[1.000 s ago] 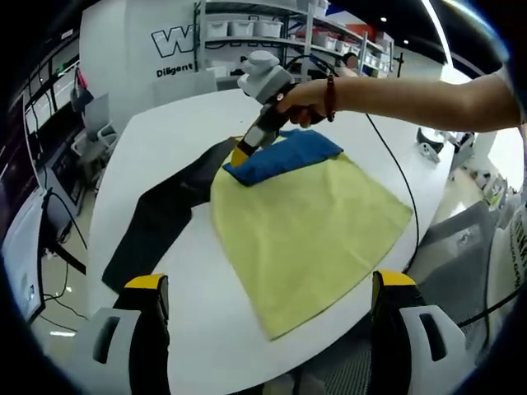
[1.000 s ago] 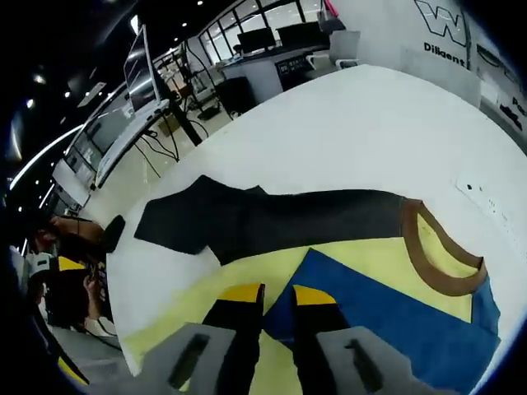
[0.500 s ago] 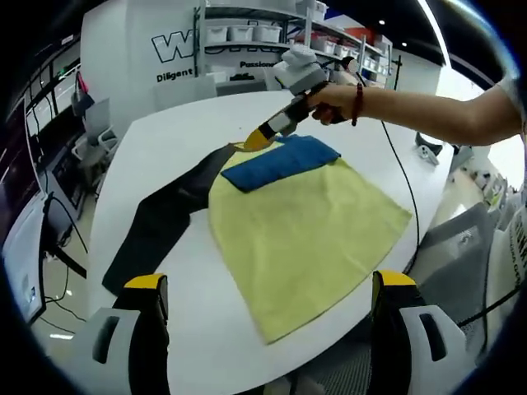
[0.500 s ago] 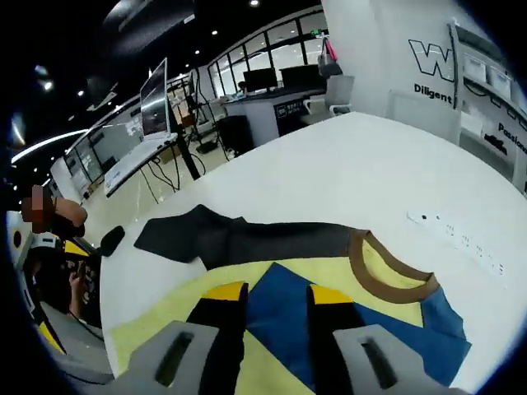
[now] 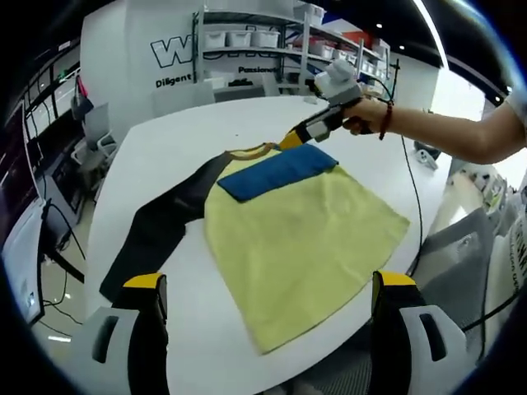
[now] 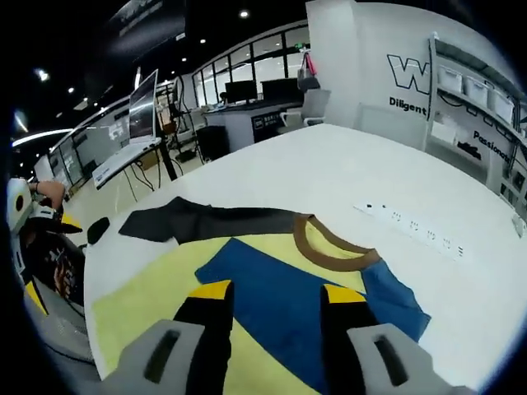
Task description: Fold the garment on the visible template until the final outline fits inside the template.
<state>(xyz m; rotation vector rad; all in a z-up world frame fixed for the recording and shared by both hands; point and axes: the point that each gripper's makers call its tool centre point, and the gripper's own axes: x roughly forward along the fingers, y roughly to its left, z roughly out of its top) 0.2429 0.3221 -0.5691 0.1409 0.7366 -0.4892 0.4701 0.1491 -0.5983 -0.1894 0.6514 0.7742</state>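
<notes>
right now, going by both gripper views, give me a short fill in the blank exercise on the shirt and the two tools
1. The sleeve folded across the yellow shirt is ____ in colour.
2. The sleeve still lying flat out on the white table is ____.
3. The brown collar lies beyond the right tool, whose jaws stand ____.
4. The left tool grips ____.

Missing words: blue; black; open; nothing

One garment (image 5: pixel 296 230) (yellow, blue, black), one table (image 5: pixel 165 148), two tools.
</notes>
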